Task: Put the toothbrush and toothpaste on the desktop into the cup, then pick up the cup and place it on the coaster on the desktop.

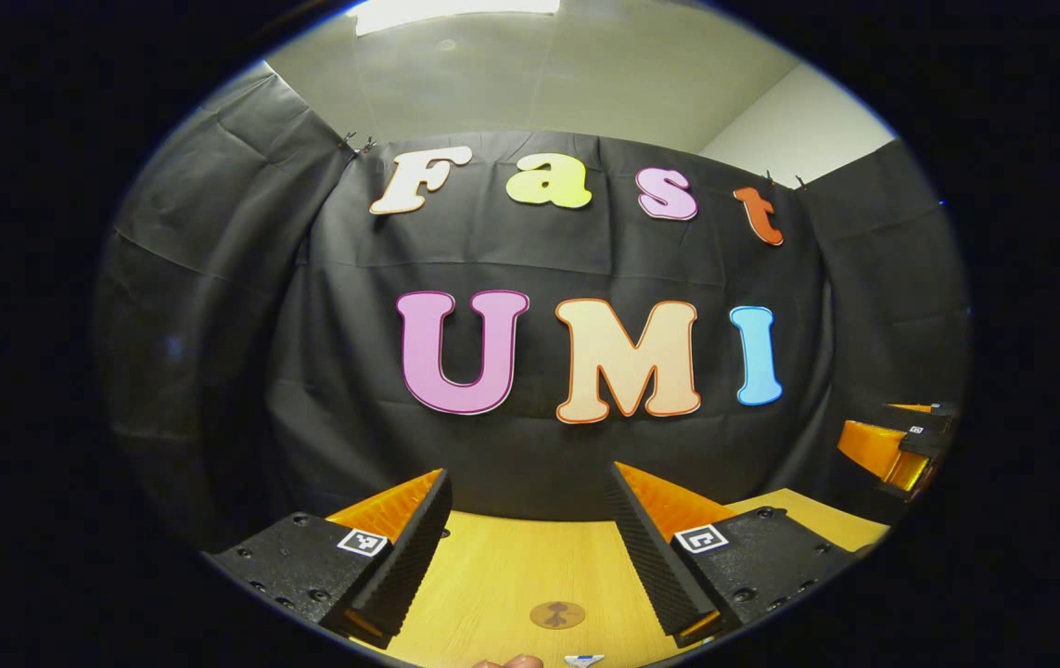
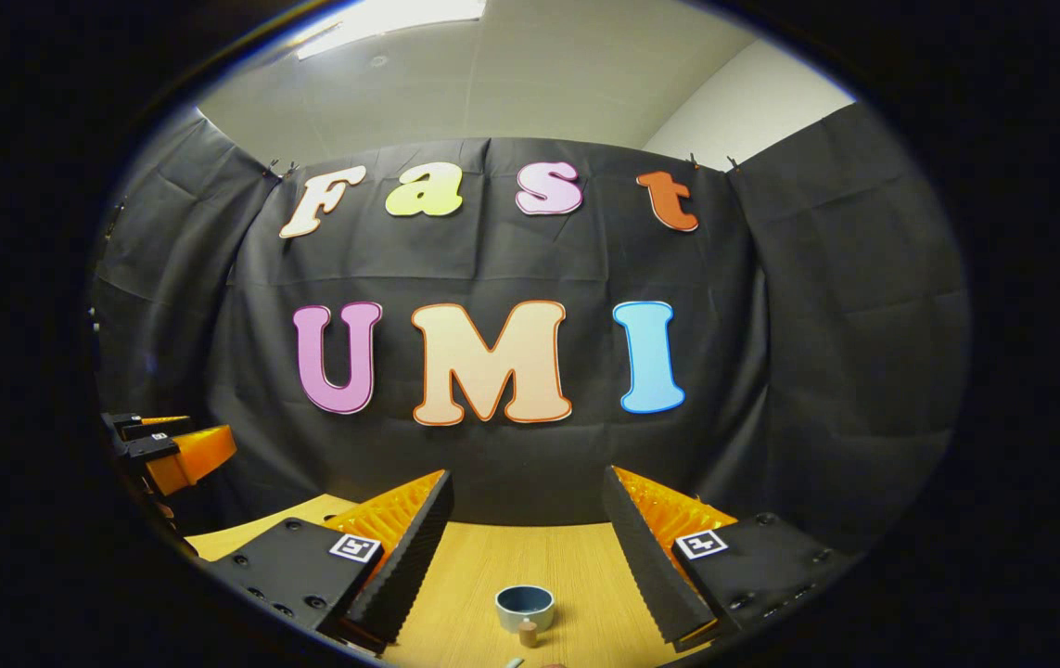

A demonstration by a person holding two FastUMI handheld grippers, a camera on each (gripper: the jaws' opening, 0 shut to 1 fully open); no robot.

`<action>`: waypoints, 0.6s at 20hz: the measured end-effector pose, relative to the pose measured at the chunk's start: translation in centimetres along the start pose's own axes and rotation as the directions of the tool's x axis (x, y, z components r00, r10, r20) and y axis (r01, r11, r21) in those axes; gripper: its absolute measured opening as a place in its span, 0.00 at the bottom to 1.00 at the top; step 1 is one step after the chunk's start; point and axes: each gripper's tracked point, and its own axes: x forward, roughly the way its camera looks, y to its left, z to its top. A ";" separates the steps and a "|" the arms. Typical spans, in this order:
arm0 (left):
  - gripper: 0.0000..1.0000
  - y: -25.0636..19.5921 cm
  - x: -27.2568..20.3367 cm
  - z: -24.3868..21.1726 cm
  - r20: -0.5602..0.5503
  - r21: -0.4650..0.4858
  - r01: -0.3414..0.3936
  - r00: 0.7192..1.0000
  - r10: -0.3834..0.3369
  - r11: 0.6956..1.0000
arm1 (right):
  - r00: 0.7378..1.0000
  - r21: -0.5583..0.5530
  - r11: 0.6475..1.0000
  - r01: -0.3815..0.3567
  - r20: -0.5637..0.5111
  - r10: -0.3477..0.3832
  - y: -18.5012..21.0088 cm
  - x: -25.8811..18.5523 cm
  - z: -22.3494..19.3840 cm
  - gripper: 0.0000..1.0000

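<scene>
- Left tool (image 1: 530,547) hangs above the tabletop (image 1: 511,575) with its jaws spread wide and nothing between them; the right tool (image 2: 527,547) is the same, wide and empty
- Each tool also appears at the edge of the other's view, well off to the side, both clear of the task's things
- The cup (image 2: 525,608) stands upright on the tabletop, mouth up, low in the right gripper view between that tool's fingers but well below them; it looks blue-grey with a pale inside and seems empty
- Just in front of the cup stands a small tan cylinder (image 2: 528,634), upright; what it is I cannot tell
- A pale sliver (image 2: 514,662) lies at the very bottom edge, too cut off to name; it may be the toothbrush or the toothpaste
- In the left gripper view a round brownish disc (image 1: 557,614) lies flat on the wood, likely the coaster; below it a white-and-blue tip (image 1: 583,660) and a rounded pinkish end (image 1: 511,662) peek in, too cropped to identify
- Judged handling: the cup looks rigid and smooth, probably ceramic, so moderately heavy, slippery and chip-prone; pinch one wall over the rim, one finger inside, or span the body
- A toothbrush would be light and stiff; take it mid-handle. A toothpaste tube is soft, so grip near the firmer cap end
</scene>
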 end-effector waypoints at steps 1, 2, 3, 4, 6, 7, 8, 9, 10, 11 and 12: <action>0.95 0.1 0.1 0.0 0.000 0.001 0.002 1.000 -0.002 1.000 | 0.999 0.001 1.000 -0.002 -0.034 0.002 0.3 0.2 -1.1 0.99; 0.96 0.3 0.2 -0.2 -0.001 0.001 0.005 1.000 -0.005 1.000 | 0.997 -0.005 1.000 0.002 -0.076 -0.003 0.3 0.4 -2.6 0.99; 0.95 0.4 0.3 -0.3 -0.005 -0.001 0.008 1.000 -0.008 1.000 | 0.992 -0.012 1.000 0.006 -0.129 -0.008 0.1 0.4 -4.2 0.99; 0.97 0.6 0.4 -0.6 -0.011 -0.002 0.007 1.000 -0.007 1.000 | 0.982 -0.016 1.000 0.002 -0.189 -0.005 0.3 0.4 -6.3 0.99; 0.95 1.1 0.4 -0.9 -0.017 -0.009 0.005 1.000 -0.005 1.000 | 0.955 -0.024 1.000 -0.004 -0.295 -0.004 0.4 0.3 -10.3 0.99; 0.95 1.3 0.3 -1.1 -0.023 -0.013 0.003 1.000 -0.003 1.000 | 0.939 -0.029 1.000 -0.004 -0.344 -0.006 0.3 -0.2 -12.2 1.00; 0.96 1.7 0.2 -1.6 -0.032 -0.015 0.000 0.999 -0.001 1.000 | 0.921 -0.030 1.000 -0.004 -0.390 -0.008 0.2 -0.5 -14.0 0.99; 0.95 2.0 0.0 -1.9 -0.040 -0.016 -0.005 0.999 0.004 1.000 | 0.901 -0.026 1.000 -0.002 -0.433 -0.009 0.1 -0.8 -15.7 0.99; 0.96 2.5 -0.1 -2.2 -0.048 -0.016 -0.011 0.999 0.010 1.000 | 0.884 -0.020 1.000 0.000 -0.468 -0.009 0.1 -1.0 -17.1 1.00; 0.96 2.9 -0.2 -2.3 -0.055 -0.015 -0.018 0.998 0.017 1.000 | 0.863 -0.014 1.000 -0.002 -0.506 -0.006 0.2 -1.2 -18.5 1.00; 0.96 3.2 -0.3 -2.5 -0.057 -0.015 -0.024 0.998 0.023 1.000 | 0.841 -0.015 1.000 -0.004 -0.542 -0.005 0.3 -1.4 -19.9 1.00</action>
